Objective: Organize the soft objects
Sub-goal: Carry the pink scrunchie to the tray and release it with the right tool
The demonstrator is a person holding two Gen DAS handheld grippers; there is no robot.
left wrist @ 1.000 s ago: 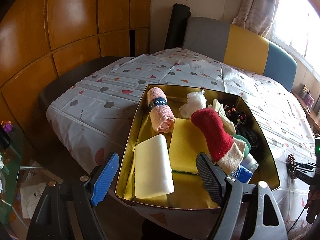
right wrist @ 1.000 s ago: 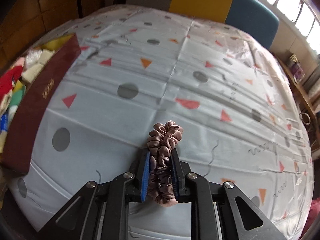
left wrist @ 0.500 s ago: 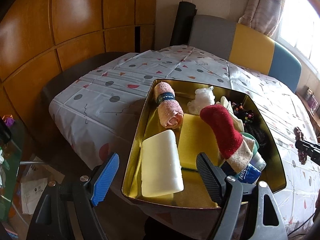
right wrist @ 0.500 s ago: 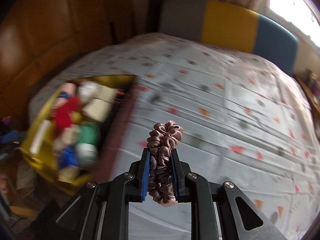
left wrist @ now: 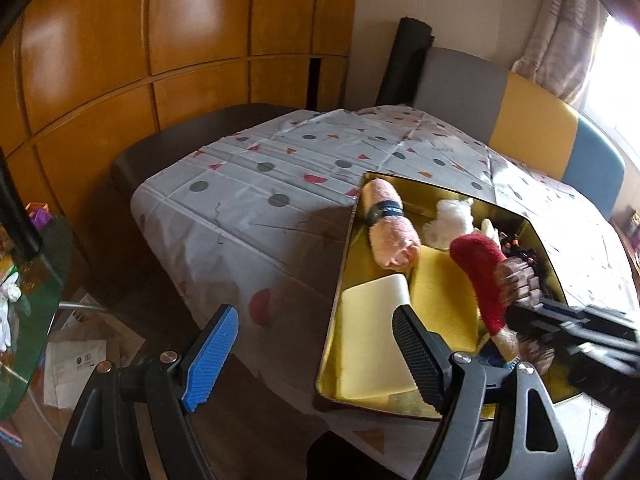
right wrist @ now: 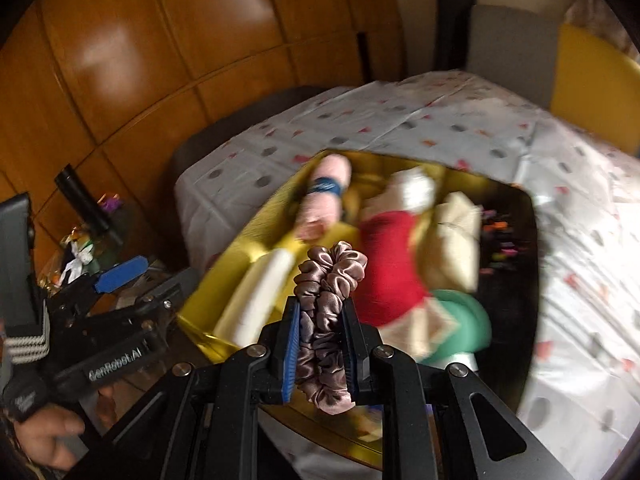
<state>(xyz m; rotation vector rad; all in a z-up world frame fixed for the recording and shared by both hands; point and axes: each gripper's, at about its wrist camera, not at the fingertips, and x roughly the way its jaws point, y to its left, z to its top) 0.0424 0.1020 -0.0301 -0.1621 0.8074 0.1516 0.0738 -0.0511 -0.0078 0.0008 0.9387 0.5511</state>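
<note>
My right gripper (right wrist: 320, 344) is shut on a dusty-pink satin scrunchie (right wrist: 328, 304) and holds it above the near end of the gold tin (right wrist: 248, 220). The same scrunchie (left wrist: 516, 280) and gripper (left wrist: 532, 312) enter the left wrist view from the right, over the tin (left wrist: 340, 280). The tin holds a rolled pink towel (left wrist: 390, 228), a cream sponge (left wrist: 372, 340), a yellow cloth (left wrist: 444, 300), a red sock (left wrist: 480, 276), a white fluffy piece (left wrist: 448, 222) and dark hair ties (left wrist: 524, 248). My left gripper (left wrist: 308, 356) is open and empty at the table's near-left edge.
The table has a grey cloth (left wrist: 256, 208) with dots and triangles. A grey, yellow and blue bench back (left wrist: 532, 128) stands behind it. Wooden wall panels (left wrist: 120, 60) are on the left. Papers and clutter (left wrist: 72, 360) lie on the floor below.
My right gripper has swung left with the scrunchie, from over the bare cloth to over the tin. The left gripper has drifted left and stayed open.
</note>
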